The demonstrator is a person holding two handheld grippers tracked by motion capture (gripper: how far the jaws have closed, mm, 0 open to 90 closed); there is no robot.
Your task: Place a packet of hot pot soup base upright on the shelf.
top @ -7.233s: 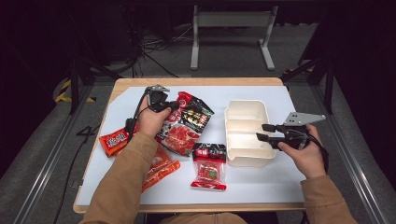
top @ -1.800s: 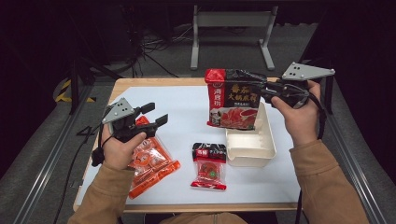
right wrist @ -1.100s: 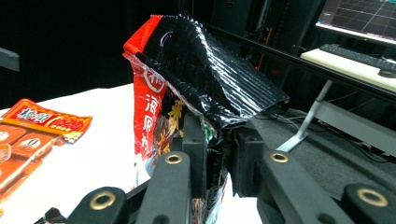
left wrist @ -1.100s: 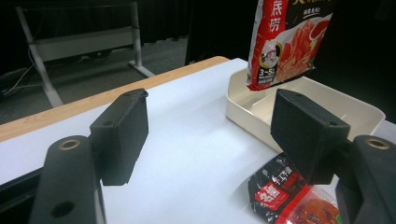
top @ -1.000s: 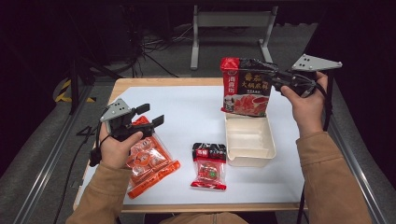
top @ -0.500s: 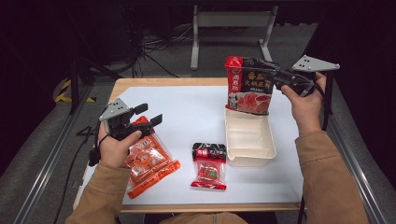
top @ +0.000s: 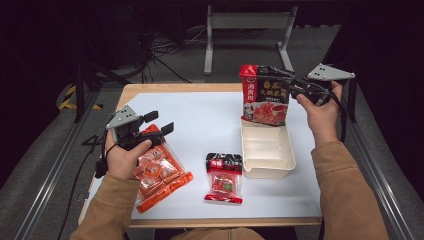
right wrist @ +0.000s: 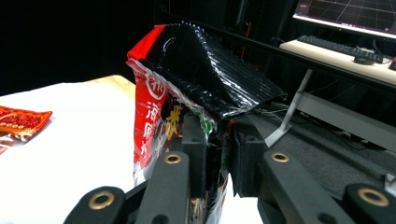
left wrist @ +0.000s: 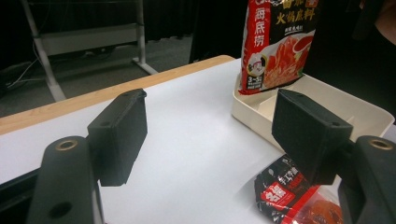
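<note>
table point(top: 210, 125): white top, wooden edge, carries everything
tray point(top: 267, 155): cream, divided, right side of table, empty apart from the pouch's bottom edge reaching its far end
hotpot pouch point(top: 264, 95): big red-black bag, upright, hanging from right claw, bottom edge at the tray's far end; in left claw view point(left wrist: 280, 42) it dips just inside the far rim
orange packet point(top: 160, 172): flat on table under left hand
small red packet point(top: 224, 177): flat, between orange packet and tray
right claw point(top: 296, 89): clenched on pouch's top corner
left claw point(top: 159, 122): released, nothing between jaws, hovering above orange packet
change: pouch has come down and over the tray's far compartment
meaning: looks like placing is nearly done, release likely next
vs earliest frame: pouch was lying left of tray with other packets; tray empty then
</note>
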